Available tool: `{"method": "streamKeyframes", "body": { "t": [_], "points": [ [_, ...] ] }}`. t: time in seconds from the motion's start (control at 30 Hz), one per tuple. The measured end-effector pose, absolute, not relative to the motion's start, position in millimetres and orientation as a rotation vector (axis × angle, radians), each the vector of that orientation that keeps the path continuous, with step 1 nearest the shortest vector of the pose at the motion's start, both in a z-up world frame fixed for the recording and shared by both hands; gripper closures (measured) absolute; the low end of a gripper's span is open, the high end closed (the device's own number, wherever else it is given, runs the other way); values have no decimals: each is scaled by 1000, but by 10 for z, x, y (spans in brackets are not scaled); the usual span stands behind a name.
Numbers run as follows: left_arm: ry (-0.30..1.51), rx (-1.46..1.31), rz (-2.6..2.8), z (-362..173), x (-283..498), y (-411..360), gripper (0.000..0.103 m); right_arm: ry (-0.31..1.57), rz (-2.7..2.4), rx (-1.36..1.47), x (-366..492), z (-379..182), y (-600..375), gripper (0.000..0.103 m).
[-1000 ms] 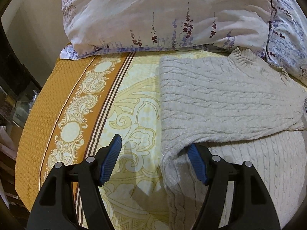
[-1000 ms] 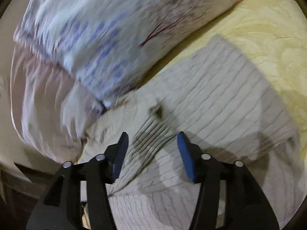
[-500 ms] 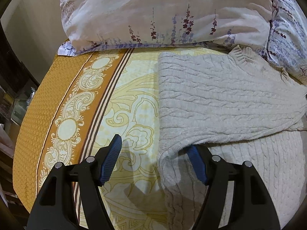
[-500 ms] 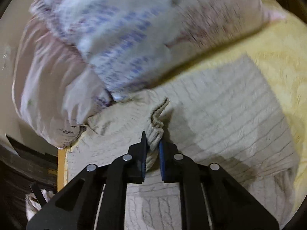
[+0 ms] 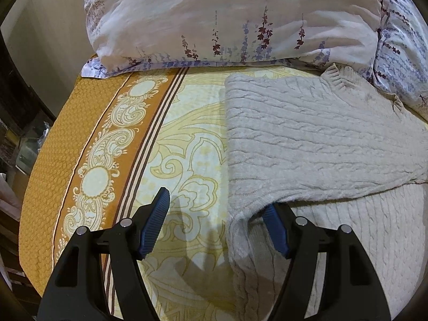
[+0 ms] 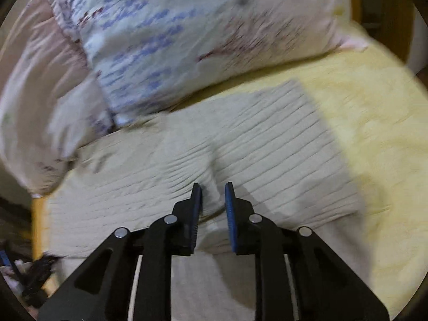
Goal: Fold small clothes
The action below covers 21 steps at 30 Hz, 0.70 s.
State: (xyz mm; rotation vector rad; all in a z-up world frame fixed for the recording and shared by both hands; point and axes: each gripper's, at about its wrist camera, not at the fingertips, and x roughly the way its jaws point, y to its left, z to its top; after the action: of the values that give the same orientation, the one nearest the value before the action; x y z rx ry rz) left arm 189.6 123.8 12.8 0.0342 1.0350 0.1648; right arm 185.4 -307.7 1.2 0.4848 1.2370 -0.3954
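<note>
A beige cable-knit sweater (image 5: 307, 144) lies on the bed, its upper part folded over the lower part. My left gripper (image 5: 216, 206) is open at the sweater's left edge; its right finger (image 5: 275, 227) is tucked under the folded layer and its left finger (image 5: 155, 222) is over the bedspread. In the right wrist view, which is blurred, the sweater (image 6: 240, 139) fills the middle. My right gripper (image 6: 212, 195) is nearly closed on a raised ridge of the knit between its blue pads.
A yellow and orange patterned bedspread (image 5: 112, 144) covers the bed. Floral pillows (image 5: 227, 18) lie against the sweater's far edge, also in the right wrist view (image 6: 187, 34). The bed's left edge drops to dark furniture (image 5: 16, 139).
My right gripper closed on the sweater's ribbed edge, carried it over, and its jaws have parted slightly. My left gripper has stayed open in place at the sweater's left edge.
</note>
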Motion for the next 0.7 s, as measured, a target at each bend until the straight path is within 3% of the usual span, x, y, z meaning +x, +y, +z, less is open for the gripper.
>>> {"method": "streamKeyframes", "body": {
  "t": [0.1, 0.27, 0.37, 0.53, 0.67, 0.7],
  "points": [
    [1028, 26, 155, 165, 1817, 1250, 33, 1205, -354, 549, 1796, 98, -3207, 72],
    [1029, 34, 150, 163, 1757, 1231, 33, 1208, -185, 581, 1798, 73, -3079, 71],
    [1032, 34, 153, 142, 1764, 1221, 33, 1369, -141, 502, 1913, -219, -2877, 67],
    [1027, 24, 158, 186, 1722, 1227, 33, 1266, -209, 520, 1898, 2, -2985, 66],
    [1028, 8, 147, 201, 1634, 1252, 33, 1328, -175, 568, 1909, -133, -3039, 66],
    [1029, 2, 145, 200, 1610, 1253, 33, 1329, -154, 589, 1901, -168, -3032, 76]
  ]
}}
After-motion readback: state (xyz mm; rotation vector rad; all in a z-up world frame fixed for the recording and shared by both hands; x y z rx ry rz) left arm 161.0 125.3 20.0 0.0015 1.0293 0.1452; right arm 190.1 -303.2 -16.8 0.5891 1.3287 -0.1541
